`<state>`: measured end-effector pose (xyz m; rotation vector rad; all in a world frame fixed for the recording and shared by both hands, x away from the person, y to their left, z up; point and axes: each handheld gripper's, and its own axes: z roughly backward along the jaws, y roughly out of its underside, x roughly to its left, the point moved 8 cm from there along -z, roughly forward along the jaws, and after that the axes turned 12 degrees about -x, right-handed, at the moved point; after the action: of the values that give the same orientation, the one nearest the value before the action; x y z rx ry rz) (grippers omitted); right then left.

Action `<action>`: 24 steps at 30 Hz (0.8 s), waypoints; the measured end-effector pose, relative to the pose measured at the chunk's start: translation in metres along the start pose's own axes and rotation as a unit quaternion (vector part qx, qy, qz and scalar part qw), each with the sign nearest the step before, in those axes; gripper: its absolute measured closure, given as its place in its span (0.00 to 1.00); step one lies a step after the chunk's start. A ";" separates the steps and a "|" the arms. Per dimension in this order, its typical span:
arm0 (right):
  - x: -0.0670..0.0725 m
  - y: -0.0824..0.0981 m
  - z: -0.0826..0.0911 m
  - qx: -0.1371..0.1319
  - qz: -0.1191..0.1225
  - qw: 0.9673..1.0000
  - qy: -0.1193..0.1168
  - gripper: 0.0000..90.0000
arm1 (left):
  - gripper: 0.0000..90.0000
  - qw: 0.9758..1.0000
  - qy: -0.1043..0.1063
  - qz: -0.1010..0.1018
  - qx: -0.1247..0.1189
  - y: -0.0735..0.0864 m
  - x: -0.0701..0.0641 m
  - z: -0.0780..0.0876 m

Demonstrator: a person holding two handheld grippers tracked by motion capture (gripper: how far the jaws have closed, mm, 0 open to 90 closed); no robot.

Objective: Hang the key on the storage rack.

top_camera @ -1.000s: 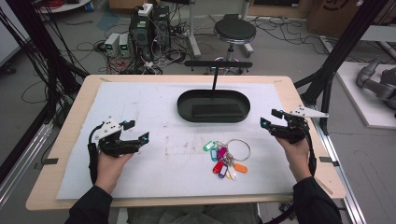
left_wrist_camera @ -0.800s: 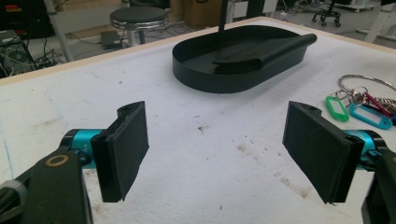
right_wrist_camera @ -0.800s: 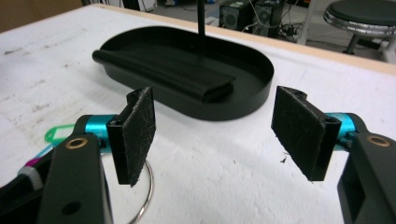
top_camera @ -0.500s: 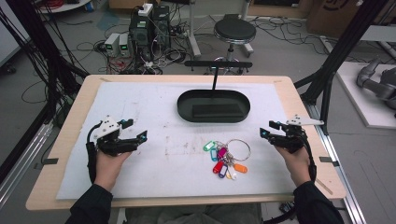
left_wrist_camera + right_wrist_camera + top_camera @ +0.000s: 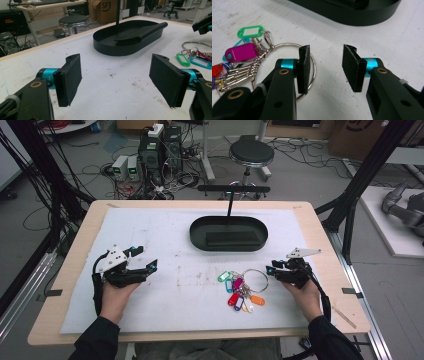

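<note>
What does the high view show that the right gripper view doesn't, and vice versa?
High view: the left gripper, open, and a stool behind. Right gripper view: its pads up close, the steel ring by one pad, not gripped. Both: the right gripper, jaws just closing, the coloured key tags, the black tray.

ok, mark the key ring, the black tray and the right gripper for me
key ring (image 5: 312, 65), right gripper view, bare metal loop beside the left pad
black tray (image 5: 197, 236), high view, left rim of the oval wall
right gripper (image 5: 325, 70), right gripper view, midway between its pads, which stand apart
</note>
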<state>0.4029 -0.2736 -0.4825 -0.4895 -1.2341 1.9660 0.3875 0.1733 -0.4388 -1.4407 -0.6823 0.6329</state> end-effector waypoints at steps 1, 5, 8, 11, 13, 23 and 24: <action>0.000 0.000 0.000 0.000 0.000 1.000 0.000 0.67 | 0.29 1.000 0.000 0.000 -0.001 0.000 0.000 0.000; 0.003 0.004 -0.004 0.010 0.002 1.000 0.007 0.69 | 0.29 1.000 0.000 0.006 0.004 0.000 -0.001 0.000; 0.005 0.006 -0.006 0.015 0.002 1.000 0.016 0.71 | 0.29 1.000 -0.001 0.011 0.008 0.001 -0.001 0.000; 0.008 0.009 -0.010 0.023 0.008 1.000 0.017 0.72 | 0.29 1.000 -0.001 0.011 0.010 0.001 -0.001 -0.001; 0.010 0.012 -0.012 0.031 0.013 0.999 0.022 0.72 | 0.29 1.000 -0.002 0.012 0.011 0.002 -0.002 -0.001; 0.013 0.019 -0.016 0.040 0.024 0.998 0.040 0.77 | 0.29 1.000 0.001 0.001 0.016 0.002 -0.004 -0.006; 0.014 0.019 -0.016 0.040 0.025 0.998 0.041 0.77 | 0.29 1.000 0.001 0.001 0.017 0.002 -0.005 -0.007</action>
<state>0.3969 -0.2582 -0.5062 -0.5599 -1.0976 2.0090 0.3896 0.1653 -0.4414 -1.4112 -0.6649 0.6422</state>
